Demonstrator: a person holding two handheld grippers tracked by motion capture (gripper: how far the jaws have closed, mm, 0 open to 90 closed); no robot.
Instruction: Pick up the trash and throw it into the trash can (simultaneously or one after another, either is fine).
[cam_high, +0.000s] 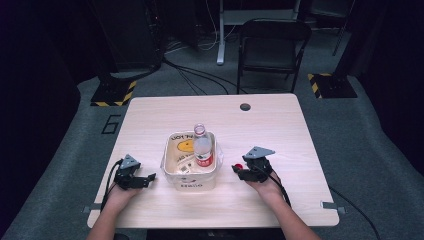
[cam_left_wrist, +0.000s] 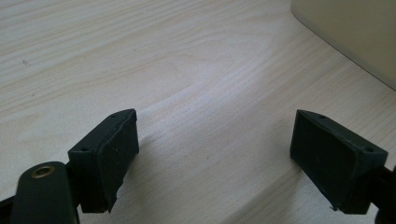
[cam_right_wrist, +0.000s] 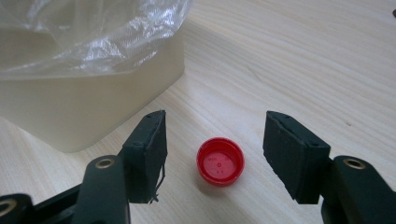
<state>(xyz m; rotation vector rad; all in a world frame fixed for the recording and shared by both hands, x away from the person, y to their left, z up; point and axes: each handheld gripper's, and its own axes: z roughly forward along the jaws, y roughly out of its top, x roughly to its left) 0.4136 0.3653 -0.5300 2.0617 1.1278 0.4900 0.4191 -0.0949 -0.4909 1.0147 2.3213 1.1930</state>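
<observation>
A cream bin (cam_high: 192, 179) lined with a clear plastic bag stands at the table's middle, and an uncapped clear bottle with a red label (cam_high: 202, 146) leans inside it. A red bottle cap (cam_right_wrist: 220, 161) lies on the wood just right of the bin, open side up; it also shows as a red dot (cam_high: 238, 166) in the high view. My right gripper (cam_right_wrist: 215, 140) is open, its jaws either side of the cap without touching it. My left gripper (cam_left_wrist: 215, 149) is open over bare wood left of the bin, whose wall (cam_left_wrist: 359, 32) is at the upper right.
The wooden table (cam_high: 280, 135) has a cable hole (cam_high: 245, 106) near its far edge. A black folding chair (cam_high: 271, 45) stands beyond the table, with cables on the grey floor. Yellow-and-black striped bases (cam_high: 115, 92) sit at either far corner.
</observation>
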